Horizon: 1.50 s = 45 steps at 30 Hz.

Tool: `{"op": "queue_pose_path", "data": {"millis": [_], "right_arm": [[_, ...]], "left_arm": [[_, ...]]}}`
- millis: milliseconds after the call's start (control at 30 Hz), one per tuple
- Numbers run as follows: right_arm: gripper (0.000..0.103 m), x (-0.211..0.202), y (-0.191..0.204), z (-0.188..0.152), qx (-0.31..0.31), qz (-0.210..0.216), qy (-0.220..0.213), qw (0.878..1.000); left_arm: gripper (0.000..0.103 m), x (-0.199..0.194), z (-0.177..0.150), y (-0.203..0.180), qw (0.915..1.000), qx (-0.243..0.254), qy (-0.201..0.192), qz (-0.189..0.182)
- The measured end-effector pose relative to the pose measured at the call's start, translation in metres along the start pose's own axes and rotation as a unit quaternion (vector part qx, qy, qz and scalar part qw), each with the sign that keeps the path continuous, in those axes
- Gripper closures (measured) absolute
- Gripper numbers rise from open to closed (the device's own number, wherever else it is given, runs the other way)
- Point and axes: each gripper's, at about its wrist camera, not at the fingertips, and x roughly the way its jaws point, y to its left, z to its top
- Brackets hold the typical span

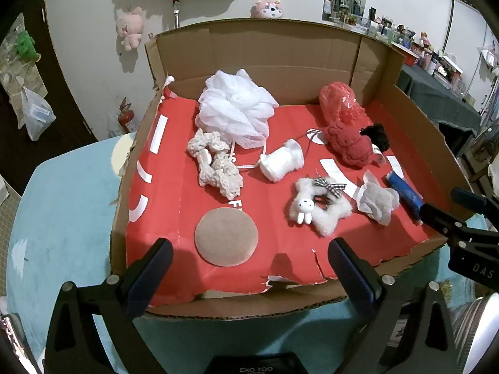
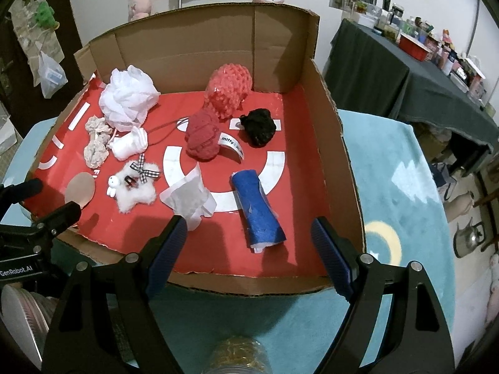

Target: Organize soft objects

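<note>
An open cardboard box (image 1: 280,53) (image 2: 199,46) with a red lining holds several soft things. A white mesh puff (image 1: 237,106) (image 2: 128,96) and a red mesh puff (image 1: 340,99) (image 2: 230,88) lie at the back. A red knit piece (image 2: 202,138), a black scrunchie (image 2: 259,126), a blue roll (image 2: 259,213), a white fluffy star (image 1: 318,207) (image 2: 135,187) and a beige round pad (image 1: 226,237) lie nearer. My left gripper (image 1: 249,265) is open and empty over the box's front edge. My right gripper (image 2: 249,243) is open and empty, just in front of the blue roll.
The box stands on a light blue rug (image 2: 389,187). A dark draped table (image 2: 405,71) with clutter stands at the right. Plush toys (image 1: 129,26) hang on the white wall behind. A cream lace scrunchie (image 1: 215,162) and a white pouch (image 2: 187,198) also lie in the box.
</note>
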Motion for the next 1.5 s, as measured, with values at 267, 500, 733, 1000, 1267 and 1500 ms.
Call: {"op": "queue_pose_path", "data": {"millis": [267, 500, 733, 1000, 1267, 1500], "right_arm": [[0.021, -0.0006, 0.0008, -0.0009, -0.001, -0.005, -0.003, 1.000], [0.021, -0.0015, 0.0008, -0.0010, -0.002, -0.008, -0.008, 1.000], [0.021, -0.0017, 0.0007, -0.0010, -0.002, -0.010, -0.009, 1.000], [0.021, -0.0023, 0.0006, -0.0009, -0.002, -0.010, -0.010, 1.000], [0.021, -0.0024, 0.0004, -0.0009, -0.002, -0.010, -0.010, 1.000], [0.021, -0.0028, 0.0011, -0.0001, -0.004, -0.013, -0.013, 1.000]], "left_arm": [[0.002, -0.0003, 0.0011, 0.0012, 1.0000, -0.002, -0.002, 0.001], [0.002, -0.0004, 0.0011, 0.0012, 1.0000, -0.002, -0.002, 0.000], [0.002, -0.0009, 0.0011, 0.0003, 1.0000, 0.003, -0.005, 0.004], [0.002, -0.0006, 0.0011, 0.0005, 1.0000, 0.003, -0.004, 0.002], [0.002, -0.0006, 0.0012, 0.0004, 1.0000, 0.003, -0.004, 0.002], [0.002, -0.0005, 0.0009, 0.0000, 1.0000, 0.003, -0.005, 0.001]]}}
